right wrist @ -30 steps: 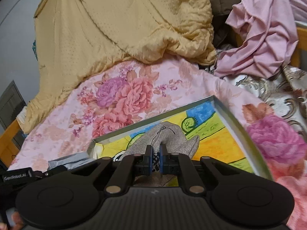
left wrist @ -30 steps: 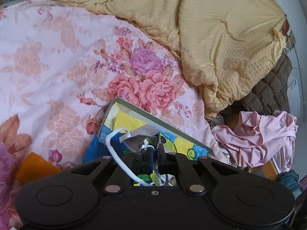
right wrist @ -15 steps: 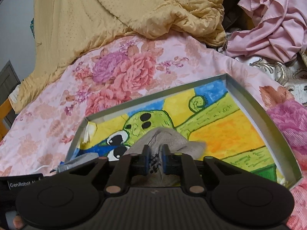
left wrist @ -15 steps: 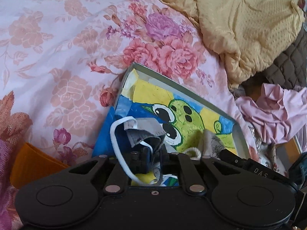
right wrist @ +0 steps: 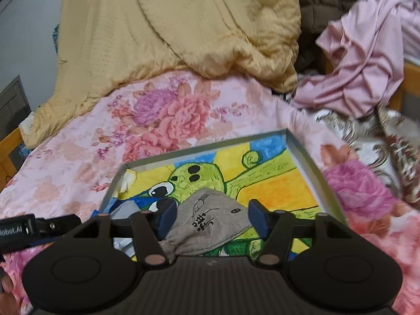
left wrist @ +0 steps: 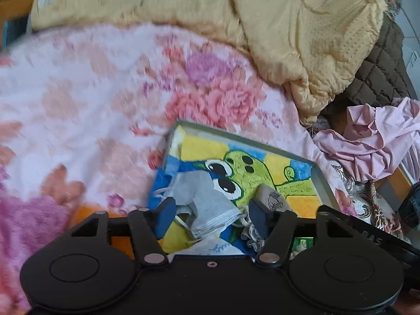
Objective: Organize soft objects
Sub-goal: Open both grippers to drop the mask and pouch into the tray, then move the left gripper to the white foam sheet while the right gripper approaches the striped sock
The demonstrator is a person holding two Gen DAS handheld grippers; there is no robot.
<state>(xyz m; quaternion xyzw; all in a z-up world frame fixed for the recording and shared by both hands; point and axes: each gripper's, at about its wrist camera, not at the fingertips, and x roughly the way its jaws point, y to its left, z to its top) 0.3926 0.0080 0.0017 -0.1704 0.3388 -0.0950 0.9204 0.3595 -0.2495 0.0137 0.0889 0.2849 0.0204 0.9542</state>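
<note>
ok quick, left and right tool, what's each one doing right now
Left tool: open, holding nothing; the grey face mask lies between its fingers on the tray.
Right tool: open, holding nothing; the grey sock lies between its fingers.

The left gripper [left wrist: 211, 216] hangs with its jaws spread wide over a shallow tray [left wrist: 324, 181] lined with a green cartoon frog drawing. A grey face mask [left wrist: 203, 197] lies in the tray between the fingers, untouched; a grey sock [left wrist: 273, 199] lies just beside it. The tray rests on a floral bedsheet [left wrist: 92, 99]. Beyond it lie a yellow quilt [left wrist: 288, 26] and a crumpled pink garment [left wrist: 372, 139].
</note>
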